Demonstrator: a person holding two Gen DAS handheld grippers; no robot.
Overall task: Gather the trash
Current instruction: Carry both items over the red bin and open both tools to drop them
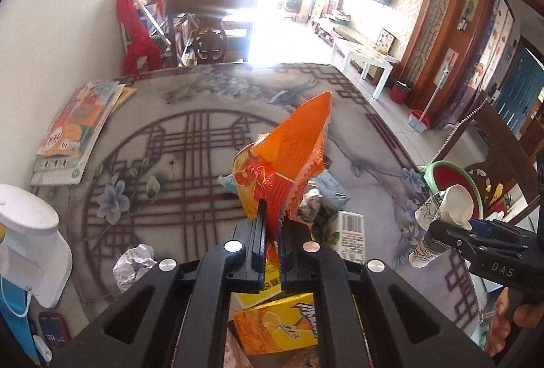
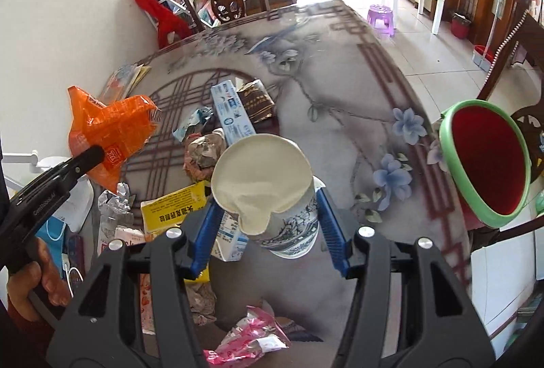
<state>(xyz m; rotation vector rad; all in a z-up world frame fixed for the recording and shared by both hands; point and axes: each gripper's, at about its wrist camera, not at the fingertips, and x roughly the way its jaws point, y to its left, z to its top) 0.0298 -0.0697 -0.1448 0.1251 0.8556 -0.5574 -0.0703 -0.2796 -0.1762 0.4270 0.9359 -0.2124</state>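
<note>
The left gripper (image 1: 272, 225) is clenched on the lower end of a crinkled orange plastic snack wrapper (image 1: 289, 157), which stands up from between its 2 dark pads, above the table. In the right wrist view the same wrapper (image 2: 112, 133) hangs off the tip of the black tool at the left edge, clear of the tabletop.

The right gripper (image 2: 268, 218) grasps a white paper cup with a blue ink-style print (image 2: 272, 194); its 2 blue pads press the cup's sides, the rim is dented into a spout shape, and the cup leans toward the camera. From the left wrist view the cup (image 1: 438, 221) sits in the jaws at the right, raised off the table.

Below lies a table under a grey cloth with a dark red lattice and blue flowers (image 2: 340, 102). The rest of the litter is heaped near its middle: a yellow carton with black print (image 2: 173, 208), a long blue and white box (image 2: 233, 113), a brown packet (image 2: 256, 101), a wad of crumpled foil (image 2: 204, 152) and a pink and silver wrapper (image 2: 248, 337) near the bottom edge.

A round bin with a green rim and red inside (image 2: 486, 164) stands just beside the table's right edge. A stack of children's books (image 1: 74, 136) rests on the far left of the table.
</note>
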